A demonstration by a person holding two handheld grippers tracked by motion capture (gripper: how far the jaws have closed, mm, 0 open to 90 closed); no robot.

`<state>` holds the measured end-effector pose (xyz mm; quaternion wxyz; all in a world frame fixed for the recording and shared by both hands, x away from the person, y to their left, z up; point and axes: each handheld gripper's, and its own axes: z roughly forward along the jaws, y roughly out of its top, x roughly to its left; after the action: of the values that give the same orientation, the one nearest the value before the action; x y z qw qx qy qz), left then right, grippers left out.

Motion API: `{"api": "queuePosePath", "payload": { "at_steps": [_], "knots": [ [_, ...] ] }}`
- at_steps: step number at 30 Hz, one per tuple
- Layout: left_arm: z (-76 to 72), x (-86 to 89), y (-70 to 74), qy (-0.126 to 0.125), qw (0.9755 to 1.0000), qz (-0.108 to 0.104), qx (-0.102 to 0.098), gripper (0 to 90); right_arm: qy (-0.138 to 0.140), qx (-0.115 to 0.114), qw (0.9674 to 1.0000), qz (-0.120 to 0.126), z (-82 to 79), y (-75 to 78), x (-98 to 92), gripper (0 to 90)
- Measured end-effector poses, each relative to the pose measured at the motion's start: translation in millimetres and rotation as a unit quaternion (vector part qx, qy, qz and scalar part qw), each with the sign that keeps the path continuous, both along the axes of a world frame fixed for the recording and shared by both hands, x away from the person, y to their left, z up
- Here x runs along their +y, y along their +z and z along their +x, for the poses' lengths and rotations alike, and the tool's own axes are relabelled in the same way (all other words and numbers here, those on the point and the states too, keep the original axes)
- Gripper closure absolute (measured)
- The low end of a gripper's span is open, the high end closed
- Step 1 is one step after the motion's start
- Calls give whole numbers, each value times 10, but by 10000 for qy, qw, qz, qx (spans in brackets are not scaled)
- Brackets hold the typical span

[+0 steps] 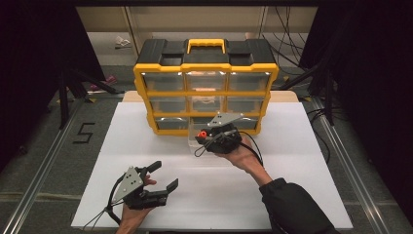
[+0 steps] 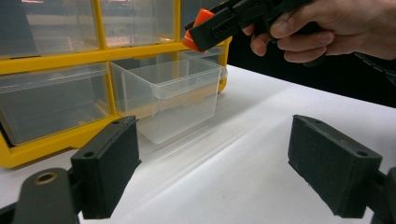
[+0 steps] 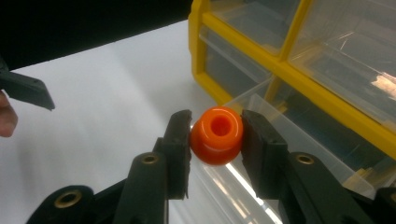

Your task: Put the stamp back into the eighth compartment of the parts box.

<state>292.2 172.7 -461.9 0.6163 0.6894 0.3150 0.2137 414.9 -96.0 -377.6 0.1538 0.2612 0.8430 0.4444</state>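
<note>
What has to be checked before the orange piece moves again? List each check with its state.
1. Grip: right gripper has both pads against the orange piece: ok.
2. Piece whole and seated squarely, its hole facing the camera in the right gripper view: ok.
3. Clear drawer pulled out of the yellow organizer, standing on the white table: ok.
4. Drawer's inside free of other parts: looks free, but its far corner is hidden: cannot tell.
5. Left gripper open, holding nothing, near the front table edge away from the drawer: ok.
6. Piece directly above the drawer opening: cannot tell.
</note>
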Motion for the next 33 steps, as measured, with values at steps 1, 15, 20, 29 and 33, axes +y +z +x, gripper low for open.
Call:
{"api": "queuePosePath", "payload": {
  "at_steps": [1, 15, 20, 29, 33],
  "knots": [
    [0, 0, 0, 0, 10000, 0, 0, 162, -25, 5, 10000, 4, 13, 4, 0, 645],
    [0, 2, 0, -21, 10000, -7, -5, 161, -287, 93, 9995, 19, 181, -42, 18, 645],
    [1, 1, 0, -21, 10000, -2, -2, 162, -369, 141, 9992, 25, 225, -70, 20, 645],
    [1, 1, 0, -11, 10000, 6, -3, 161, -475, 196, 9987, -34, 325, -101, 57, 644],
    [1, -2, 0, -12, 10000, 29, -2, 162, -540, 244, 9982, -88, 361, -103, 86, 643]
  ]
}}
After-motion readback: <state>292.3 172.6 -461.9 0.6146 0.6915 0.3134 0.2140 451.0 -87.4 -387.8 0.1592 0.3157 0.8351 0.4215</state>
